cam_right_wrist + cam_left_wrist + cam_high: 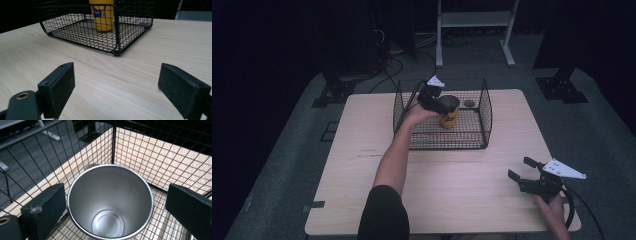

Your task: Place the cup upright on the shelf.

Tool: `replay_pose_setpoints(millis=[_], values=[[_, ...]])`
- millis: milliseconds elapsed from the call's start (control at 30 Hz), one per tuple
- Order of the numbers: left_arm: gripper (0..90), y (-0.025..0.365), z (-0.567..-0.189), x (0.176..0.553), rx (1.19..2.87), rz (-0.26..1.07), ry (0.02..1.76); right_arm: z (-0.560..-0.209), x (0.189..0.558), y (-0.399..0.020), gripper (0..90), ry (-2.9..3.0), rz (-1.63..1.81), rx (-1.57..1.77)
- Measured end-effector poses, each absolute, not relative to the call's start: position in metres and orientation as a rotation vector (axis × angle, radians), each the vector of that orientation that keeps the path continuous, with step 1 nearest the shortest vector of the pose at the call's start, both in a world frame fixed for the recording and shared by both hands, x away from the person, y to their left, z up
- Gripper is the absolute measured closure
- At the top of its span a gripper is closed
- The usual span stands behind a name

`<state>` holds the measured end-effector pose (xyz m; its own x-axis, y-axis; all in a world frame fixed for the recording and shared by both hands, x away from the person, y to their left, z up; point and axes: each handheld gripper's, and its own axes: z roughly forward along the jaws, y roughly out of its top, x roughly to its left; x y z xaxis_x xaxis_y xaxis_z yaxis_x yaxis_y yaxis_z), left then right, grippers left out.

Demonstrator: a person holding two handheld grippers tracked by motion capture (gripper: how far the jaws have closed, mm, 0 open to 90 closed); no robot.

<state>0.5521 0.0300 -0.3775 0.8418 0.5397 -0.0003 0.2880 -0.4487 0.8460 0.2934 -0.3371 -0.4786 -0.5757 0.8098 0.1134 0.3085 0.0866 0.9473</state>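
Observation:
A yellow cup with a bare steel inside stands upright in a black wire basket at the table's far middle. My left gripper reaches into the basket from the left, open, one jaw on either side of the cup's rim. In the left gripper view the left jaw is close against the rim and the right jaw stands off from it. My right gripper is open over the near right of the table, nothing between its jaws, facing the basket and cup.
A small dark round object lies on the basket floor behind the cup. The wooden table stretches between the basket and the right gripper. The basket's wire walls rise close around the left gripper. A white stand is on the floor beyond.

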Motion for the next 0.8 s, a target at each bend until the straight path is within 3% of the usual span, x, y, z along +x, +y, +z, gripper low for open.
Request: replay_pose_setpoints(millis=[800], values=[[2.1,0.046,-0.356,0.52,1.974,0.38,0.56,-0.479,0.293,-0.337,13.0,1.921,1.495,1.101]])
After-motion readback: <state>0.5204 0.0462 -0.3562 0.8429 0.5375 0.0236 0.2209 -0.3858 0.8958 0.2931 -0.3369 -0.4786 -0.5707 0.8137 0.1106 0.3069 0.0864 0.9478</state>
